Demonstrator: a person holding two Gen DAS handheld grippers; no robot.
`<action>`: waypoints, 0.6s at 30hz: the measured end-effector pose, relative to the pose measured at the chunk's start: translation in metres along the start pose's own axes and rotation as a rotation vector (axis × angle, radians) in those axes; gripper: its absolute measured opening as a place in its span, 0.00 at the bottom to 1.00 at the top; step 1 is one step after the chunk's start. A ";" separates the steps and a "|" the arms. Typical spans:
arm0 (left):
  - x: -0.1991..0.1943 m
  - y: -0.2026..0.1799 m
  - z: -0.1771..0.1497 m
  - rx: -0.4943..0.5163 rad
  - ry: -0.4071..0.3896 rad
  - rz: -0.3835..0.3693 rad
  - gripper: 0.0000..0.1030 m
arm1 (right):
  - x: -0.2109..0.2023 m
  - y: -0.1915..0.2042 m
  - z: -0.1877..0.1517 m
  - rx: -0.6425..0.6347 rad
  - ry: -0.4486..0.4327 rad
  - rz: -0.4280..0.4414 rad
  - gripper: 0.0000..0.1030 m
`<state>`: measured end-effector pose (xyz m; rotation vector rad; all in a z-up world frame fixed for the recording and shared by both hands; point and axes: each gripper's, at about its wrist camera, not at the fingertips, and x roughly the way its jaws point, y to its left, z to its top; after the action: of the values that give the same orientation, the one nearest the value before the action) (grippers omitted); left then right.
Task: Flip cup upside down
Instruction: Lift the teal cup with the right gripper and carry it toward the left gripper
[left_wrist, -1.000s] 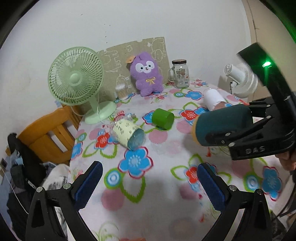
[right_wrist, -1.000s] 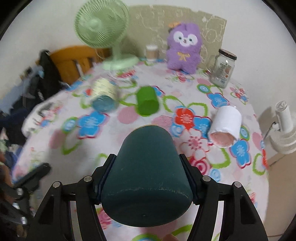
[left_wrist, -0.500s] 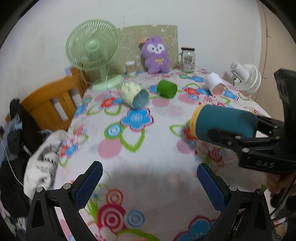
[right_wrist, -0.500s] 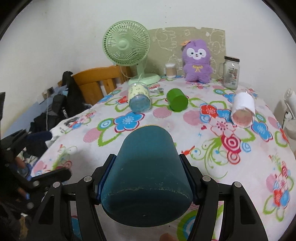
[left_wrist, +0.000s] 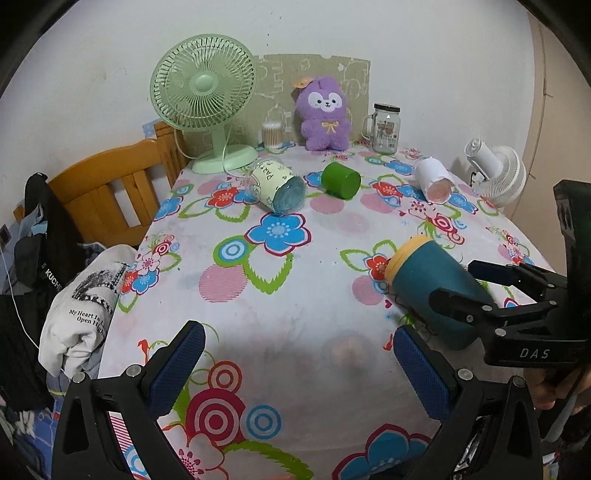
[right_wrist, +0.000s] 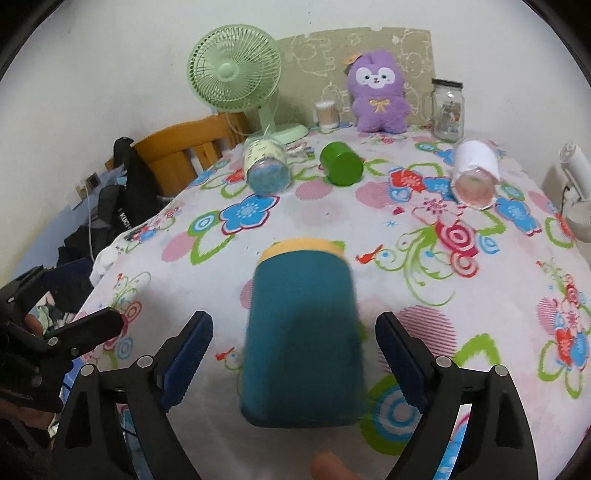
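Now my right gripper (right_wrist: 295, 347) stood open, its blue pads clear of the dark teal cup with a yellow rim (right_wrist: 301, 332), which half a second before it had clamped. That cup tilted rim-down on the floral tablecloth (right_wrist: 424, 266), blurred, probably mid-release. My left gripper (left_wrist: 295, 362) gaped wide, empty, nearby.

The cup (right_wrist: 301, 343) is teal with a yellow-orange rim. The table (left_wrist: 295, 317) wears a white cloth printed with blue, red and pink flowers and green leaves. Both grippers are black with blue pads (left_wrist: 177, 365). The fan (left_wrist: 205, 96) is mint green, the plush (left_wrist: 325, 114) purple, another cup (left_wrist: 340, 181) bright green.
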<state>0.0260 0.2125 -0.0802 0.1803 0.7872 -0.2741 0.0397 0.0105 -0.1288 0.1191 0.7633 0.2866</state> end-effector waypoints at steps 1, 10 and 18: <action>-0.001 -0.001 0.000 -0.002 -0.006 0.000 1.00 | -0.001 -0.001 0.000 0.002 0.000 -0.002 0.89; -0.010 -0.029 0.005 0.007 -0.055 -0.021 1.00 | -0.043 -0.023 0.002 0.054 -0.078 -0.013 0.89; -0.010 -0.070 0.011 -0.009 -0.087 -0.077 1.00 | -0.090 -0.070 0.001 0.089 -0.161 -0.119 0.89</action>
<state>0.0055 0.1449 -0.0694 0.1293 0.7102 -0.3488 -0.0062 -0.0832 -0.0836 0.1775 0.6207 0.1281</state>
